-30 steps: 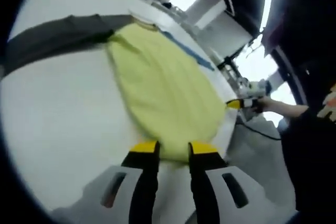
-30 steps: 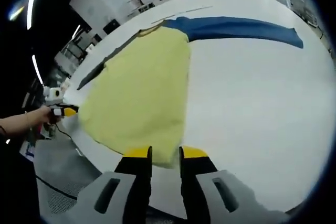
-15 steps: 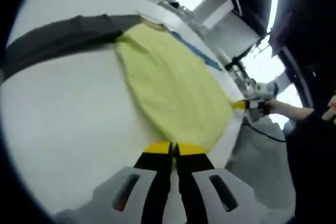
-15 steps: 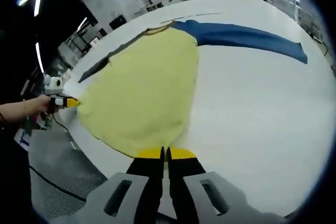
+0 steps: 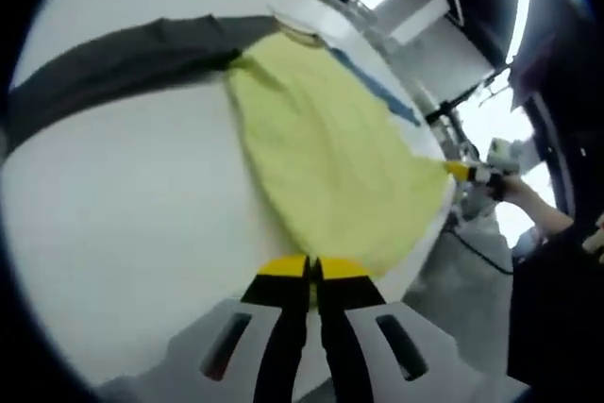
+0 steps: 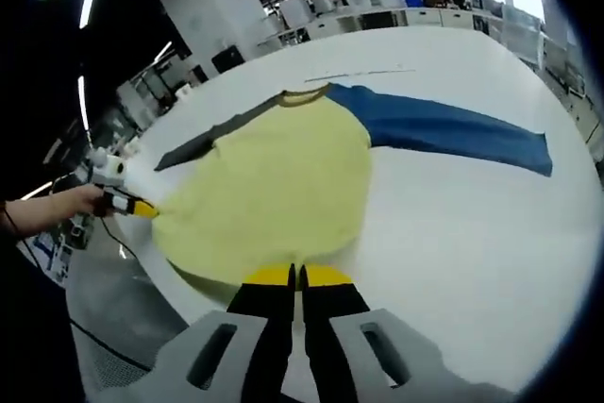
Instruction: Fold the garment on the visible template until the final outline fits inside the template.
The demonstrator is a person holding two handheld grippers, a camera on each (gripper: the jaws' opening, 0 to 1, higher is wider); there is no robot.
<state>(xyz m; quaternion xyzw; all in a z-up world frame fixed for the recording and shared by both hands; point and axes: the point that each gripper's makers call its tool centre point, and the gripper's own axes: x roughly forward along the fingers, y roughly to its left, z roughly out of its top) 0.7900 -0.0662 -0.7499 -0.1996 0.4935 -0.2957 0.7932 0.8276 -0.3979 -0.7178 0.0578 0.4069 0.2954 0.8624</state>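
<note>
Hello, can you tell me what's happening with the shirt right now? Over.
Left gripper shut on yellow shirt hem. Right gripper shut on hem too. Grey sleeve and blue sleeve spread flat on white table.

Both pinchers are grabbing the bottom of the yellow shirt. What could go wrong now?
1. The yellow shirt lies by the white table's edge, so its hem could slide off.
2. The left gripper and right gripper pinch only the hem; it might slip out.
3. The blue sleeve and grey sleeve spread wide and could drag.
</note>
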